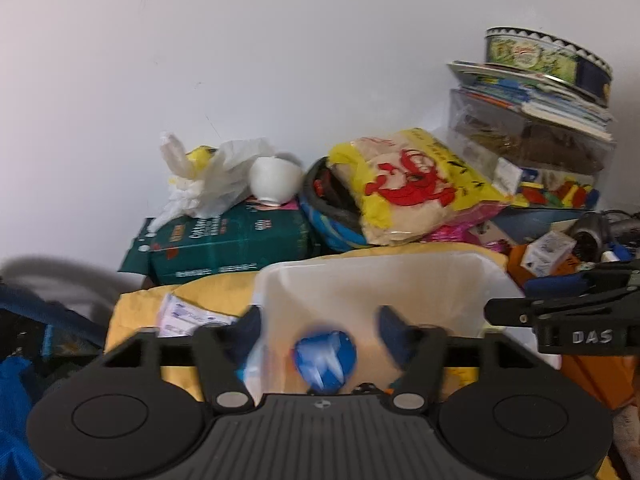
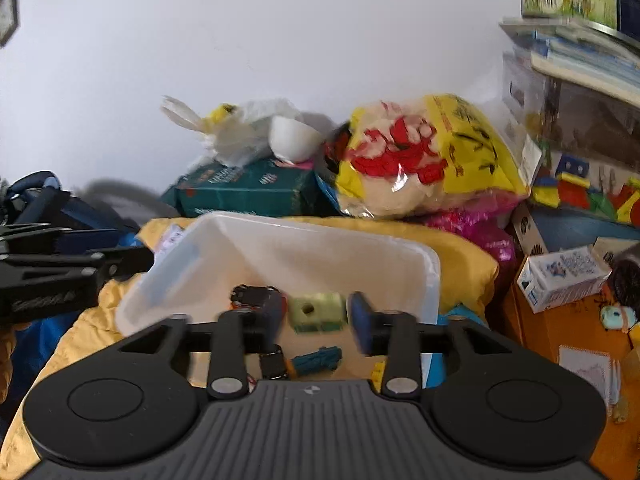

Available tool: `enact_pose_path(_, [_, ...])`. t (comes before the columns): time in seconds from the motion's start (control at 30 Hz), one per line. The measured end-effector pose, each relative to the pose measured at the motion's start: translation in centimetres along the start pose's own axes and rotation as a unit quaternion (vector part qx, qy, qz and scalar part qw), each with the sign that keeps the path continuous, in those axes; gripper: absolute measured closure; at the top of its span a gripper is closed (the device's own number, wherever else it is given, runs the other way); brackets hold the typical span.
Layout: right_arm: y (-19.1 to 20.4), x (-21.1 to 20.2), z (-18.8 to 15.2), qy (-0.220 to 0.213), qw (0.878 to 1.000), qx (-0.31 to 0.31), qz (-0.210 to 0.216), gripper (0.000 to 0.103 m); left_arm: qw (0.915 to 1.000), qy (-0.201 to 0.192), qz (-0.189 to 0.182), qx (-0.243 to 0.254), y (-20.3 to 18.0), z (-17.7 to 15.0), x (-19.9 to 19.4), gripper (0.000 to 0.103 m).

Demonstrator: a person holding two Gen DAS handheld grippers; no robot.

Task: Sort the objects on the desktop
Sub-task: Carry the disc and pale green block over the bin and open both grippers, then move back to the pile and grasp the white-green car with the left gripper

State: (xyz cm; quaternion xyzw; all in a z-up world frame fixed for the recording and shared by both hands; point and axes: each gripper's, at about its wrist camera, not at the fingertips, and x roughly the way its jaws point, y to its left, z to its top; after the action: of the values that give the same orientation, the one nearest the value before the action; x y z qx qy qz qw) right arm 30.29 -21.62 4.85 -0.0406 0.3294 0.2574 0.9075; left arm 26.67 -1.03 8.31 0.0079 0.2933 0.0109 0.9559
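Both hand-held grippers (image 1: 320,332) (image 2: 316,316) spread empty, above translucent bin's rim (image 2: 320,236), clutter behind

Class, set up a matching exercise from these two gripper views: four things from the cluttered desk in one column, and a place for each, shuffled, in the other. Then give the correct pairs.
Things
1. white bowl
2. round tin
3. green block with a hole
4. yellow bag with red print

Places
A. inside the clear plastic bin
B. on top of the stack of books at the right
C. on the dark green package, by the white plastic bag
D. behind the bin, left of the tall stack

Pairs: 1-C, 2-B, 3-A, 4-D
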Motion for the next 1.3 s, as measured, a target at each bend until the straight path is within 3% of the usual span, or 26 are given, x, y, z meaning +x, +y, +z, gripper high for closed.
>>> enact_pose_path(0.13, [-0.4, -0.2, -0.7, -0.009, 1.0, 0.011, 0.004, 0.039, 0.9999, 0.006, 0.002, 0.015, 1.1, -2.1, -0.6, 0.029])
enact_pose_path(0.33, [0.7, -3.4, -5.5, -0.021, 1.0, -0.015, 0.018, 0.039, 0.9997, 0.021, 0.005, 0.015, 2.8, -8.5, -3.3, 0.029])
enact_pose_path(0.5, [2.2, -4.5, -12.2, 0.019, 0.999, -0.018, 0.029, 0.039, 0.9983, 0.055, 0.006, 0.019, 3.3, -15.3, -5.0, 0.029])
enact_pose_path(0.7, [3.7, -4.6, -18.5, 0.073, 0.997, 0.001, 0.032, 0.039, 0.9957, 0.087, 0.021, 0.023, 3.7, -20.3, -5.7, 0.029])
enact_pose_path(0.9, [5.1, -3.6, -20.0, 0.091, 0.995, -0.016, 0.021, 0.049, 0.9937, 0.104, 0.018, 0.039, 3.3, -22.1, -5.1, 0.029])
enact_pose_path(1.1, [5.2, -2.5, -20.7, 0.107, 0.994, -0.015, 0.015, 0.049, 0.9917, 0.116, 0.011, 0.056, 2.5, -22.2, -3.0, 0.029])
enact_pose_path(1.13, [5.1, -2.2, -20.8, 0.111, 0.994, -0.016, 0.017, 0.057, 0.9915, 0.119, 0.01, 0.051, 2.4, -22.2, -2.5, 0.029])
enact_pose_path(1.23, [5.1, -1.7, -21.2, 0.119, 0.993, -0.015, 0.017, 0.058, 0.9918, 0.117, 0.003, 0.051, 2.1, -22.2, -1.7, 0.028])
enact_pose_path(1.27, [5.1, -1.9, -21.2, 0.113, 0.993, -0.014, 0.016, 0.059, 0.992, 0.115, 0.003, 0.053, 1.9, -22.1, -1.7, 0.034])
enact_pose_path(1.3, [5.1, -2.2, -21.2, 0.108, 0.994, -0.013, 0.017, 0.059, 0.992, 0.114, -0.005, 0.054, 1.7, -22.0, -1.6, 0.046])
